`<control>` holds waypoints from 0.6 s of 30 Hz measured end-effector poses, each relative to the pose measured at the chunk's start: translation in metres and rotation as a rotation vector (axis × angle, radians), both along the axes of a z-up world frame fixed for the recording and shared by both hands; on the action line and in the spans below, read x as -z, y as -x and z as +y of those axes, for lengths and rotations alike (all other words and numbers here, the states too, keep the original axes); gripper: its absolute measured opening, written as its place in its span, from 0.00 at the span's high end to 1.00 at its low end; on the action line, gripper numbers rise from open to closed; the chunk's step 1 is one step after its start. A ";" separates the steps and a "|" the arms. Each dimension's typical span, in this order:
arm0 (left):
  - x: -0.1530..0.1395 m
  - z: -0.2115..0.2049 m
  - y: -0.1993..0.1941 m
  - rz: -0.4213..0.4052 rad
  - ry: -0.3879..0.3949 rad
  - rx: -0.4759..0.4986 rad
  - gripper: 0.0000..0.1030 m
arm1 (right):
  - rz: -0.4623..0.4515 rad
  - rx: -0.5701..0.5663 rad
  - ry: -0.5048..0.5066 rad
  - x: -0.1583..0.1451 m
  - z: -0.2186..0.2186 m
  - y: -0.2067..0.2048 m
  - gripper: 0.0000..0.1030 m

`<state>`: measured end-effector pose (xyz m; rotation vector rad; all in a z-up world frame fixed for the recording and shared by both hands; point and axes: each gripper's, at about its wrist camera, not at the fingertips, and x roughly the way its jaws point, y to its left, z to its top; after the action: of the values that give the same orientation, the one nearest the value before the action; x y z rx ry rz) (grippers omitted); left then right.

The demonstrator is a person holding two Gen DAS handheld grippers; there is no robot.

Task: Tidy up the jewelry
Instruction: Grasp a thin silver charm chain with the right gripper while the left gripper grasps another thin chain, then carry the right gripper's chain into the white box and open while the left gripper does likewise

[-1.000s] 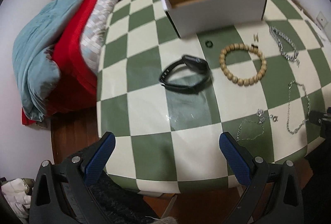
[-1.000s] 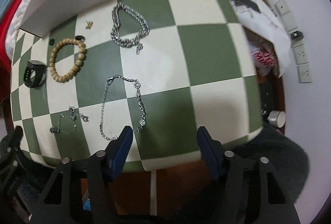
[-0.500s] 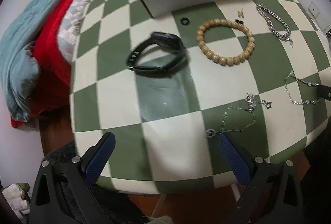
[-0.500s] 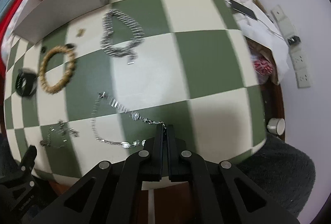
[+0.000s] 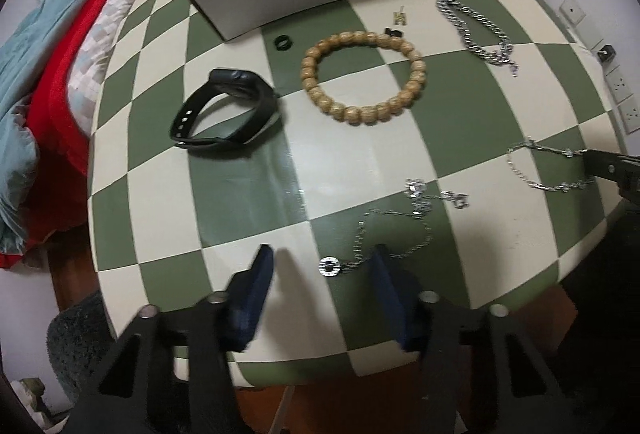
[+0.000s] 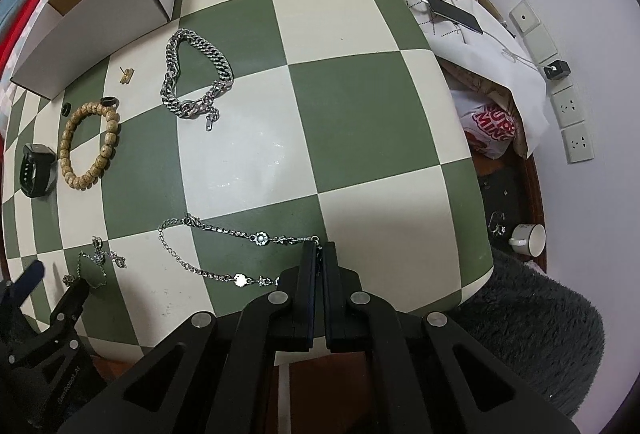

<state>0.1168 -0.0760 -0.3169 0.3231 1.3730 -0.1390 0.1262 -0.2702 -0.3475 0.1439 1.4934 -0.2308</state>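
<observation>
Since a second ago the right tongs (image 6: 319,254) have closed on the flower-link bracelet (image 6: 224,234), whose long axis trails left toward the white box (image 6: 100,13). Left tongs (image 5: 324,274) hang open over the thin chain (image 5: 400,230) on the counter (image 6: 360,113).

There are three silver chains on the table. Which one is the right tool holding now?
The thin chain with small flower links, nearest the table's front edge. The right tool is shut on its end. The heavy curb chain and the fine pendant chain lie untouched.
</observation>
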 end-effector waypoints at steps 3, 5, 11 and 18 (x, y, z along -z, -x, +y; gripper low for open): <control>0.001 -0.005 0.002 0.001 0.018 0.015 0.78 | 0.001 0.001 -0.004 0.000 -0.001 -0.002 0.97; 0.000 -0.009 0.004 0.002 0.026 0.026 0.87 | 0.002 -0.003 -0.003 -0.002 0.002 -0.001 0.97; -0.002 -0.010 0.006 -0.016 0.021 0.025 0.93 | 0.001 0.005 -0.011 -0.002 -0.003 -0.005 0.97; -0.033 0.018 -0.001 -0.089 0.043 -0.045 0.93 | -0.037 0.031 -0.049 -0.014 -0.007 -0.006 0.97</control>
<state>0.1179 -0.0584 -0.2835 0.2594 1.2866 -0.1156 0.1318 -0.2771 -0.3337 0.2100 1.4615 -0.2153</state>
